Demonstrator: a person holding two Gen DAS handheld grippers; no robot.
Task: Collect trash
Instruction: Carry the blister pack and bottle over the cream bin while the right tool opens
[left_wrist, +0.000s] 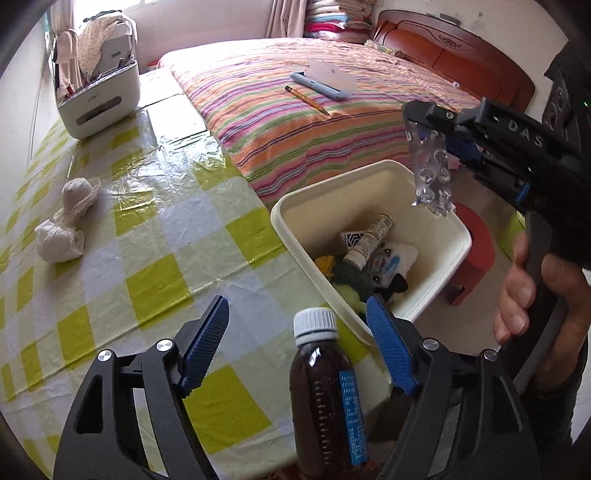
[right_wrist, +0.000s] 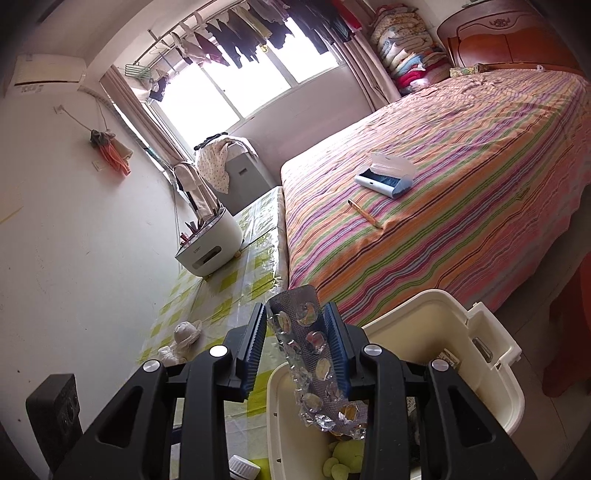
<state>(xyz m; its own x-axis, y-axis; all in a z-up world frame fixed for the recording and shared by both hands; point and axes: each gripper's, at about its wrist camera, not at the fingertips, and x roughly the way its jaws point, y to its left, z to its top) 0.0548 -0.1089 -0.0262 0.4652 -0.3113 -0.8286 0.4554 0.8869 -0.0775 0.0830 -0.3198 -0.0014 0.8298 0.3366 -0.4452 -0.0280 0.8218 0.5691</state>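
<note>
My right gripper (right_wrist: 295, 350) is clenched on one empty foil blister pack (right_wrist: 314, 365), gripped across its width; its long axis runs along the fingers, and its crumpled end dangles over the open mouth of the cream bin (right_wrist: 491, 365). From the left wrist view the same pack (left_wrist: 430, 166) hangs above the bin's far rim, so by my reading the bin lies straight below the claw and letting go should drop the pack in. My left gripper (left_wrist: 301, 347) is released: its jaws stand wide, with one brown bottle (left_wrist: 321, 398) between them, upright, white cap on top, on the checked table cover (left_wrist: 147, 240) just beside the bin's near wall (left_wrist: 314, 258). The right pad (left_wrist: 391, 354) seems to sit close against the bottle's shoulder, but I cannot tell if it touches; the left pad is well apart from it. The left hand is the nearer one to the bottle, the right to the bin's opening. Inside the bin I count one white labelled bottle (left_wrist: 369, 240) lying on its side, a small box, and soft crumpled bits I cannot separate. Farther from the bin, two wadded white cloth lumps (left_wrist: 70, 221) lie on the cover, and one white caddy (left_wrist: 99, 99) beyond them. On the striped bed behind the bin lie one pencil (left_wrist: 306, 99) and one open case (left_wrist: 321, 83).
</note>
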